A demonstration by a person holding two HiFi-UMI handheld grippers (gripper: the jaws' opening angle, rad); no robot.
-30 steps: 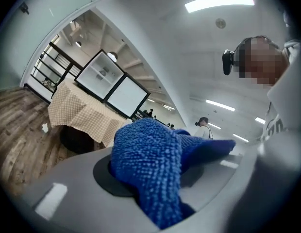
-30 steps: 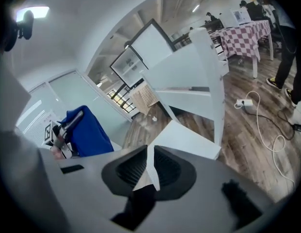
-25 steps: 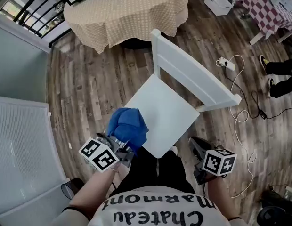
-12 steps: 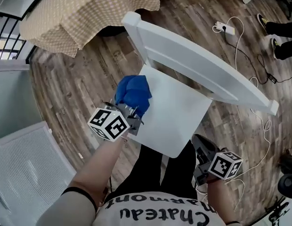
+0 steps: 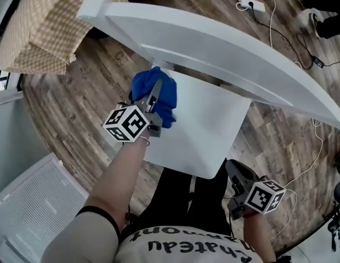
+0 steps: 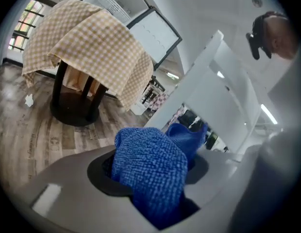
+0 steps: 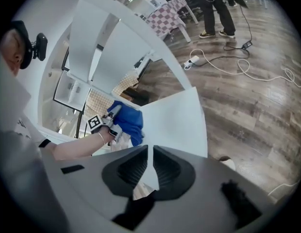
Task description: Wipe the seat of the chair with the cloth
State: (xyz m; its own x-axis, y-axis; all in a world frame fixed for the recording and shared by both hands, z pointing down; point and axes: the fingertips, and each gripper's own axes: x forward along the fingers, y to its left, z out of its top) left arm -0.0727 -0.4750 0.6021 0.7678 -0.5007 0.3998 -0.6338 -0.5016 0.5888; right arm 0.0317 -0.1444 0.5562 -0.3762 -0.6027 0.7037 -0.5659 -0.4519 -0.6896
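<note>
Blue cloth (image 5: 168, 98), white chair (image 5: 200, 133) (beige checked tablecloth (image 5: 38, 32)).

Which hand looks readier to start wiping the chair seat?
Left. The left hand-held gripper is over the seat with the cloth between its jaws, which have just been opening. The right hand-held gripper hangs empty beside the seat's front corner.

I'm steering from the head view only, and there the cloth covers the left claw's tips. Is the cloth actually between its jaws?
Observer: Yes. The left gripper view shows the blue cloth bunched between the jaws of the left claw; they have just been opening wide.
Operator: And the right claw, is it carrying anything?
Observer: No. The right gripper view shows the right claw empty, its jaws nearly together.
</note>
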